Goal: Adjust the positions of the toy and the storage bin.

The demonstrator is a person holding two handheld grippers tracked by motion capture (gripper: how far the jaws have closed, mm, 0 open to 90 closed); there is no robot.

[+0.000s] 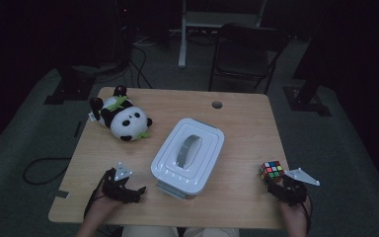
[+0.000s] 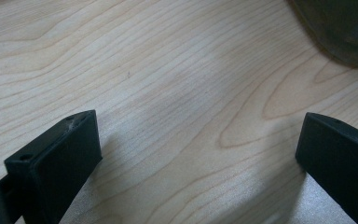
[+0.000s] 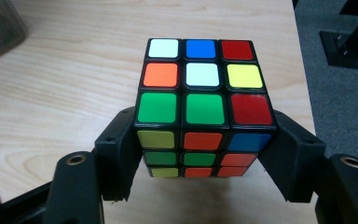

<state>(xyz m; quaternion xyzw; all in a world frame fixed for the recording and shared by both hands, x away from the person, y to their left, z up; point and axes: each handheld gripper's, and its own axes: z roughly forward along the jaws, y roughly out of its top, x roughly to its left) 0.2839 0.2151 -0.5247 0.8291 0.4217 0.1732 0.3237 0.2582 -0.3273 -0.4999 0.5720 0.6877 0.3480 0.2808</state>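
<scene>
multicoloured cube (image 3: 204,109) in right tool (image 3: 204,154)

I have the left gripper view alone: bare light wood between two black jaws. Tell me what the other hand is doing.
Observer: The right gripper has its jaws closed on the sides of a multicoloured puzzle cube, near the table's right edge.
Operator: Report what sits between the two hands.
Observer: A white rectangular plastic box with a grey handle on its lid stands mid-table.
Operator: Name anything beyond it.
Observer: A black-and-white plush panda lies at the far left corner.
Operator: Say where my gripper is.
Observer: The left gripper is open, low over the table near the box's front left corner.
</scene>
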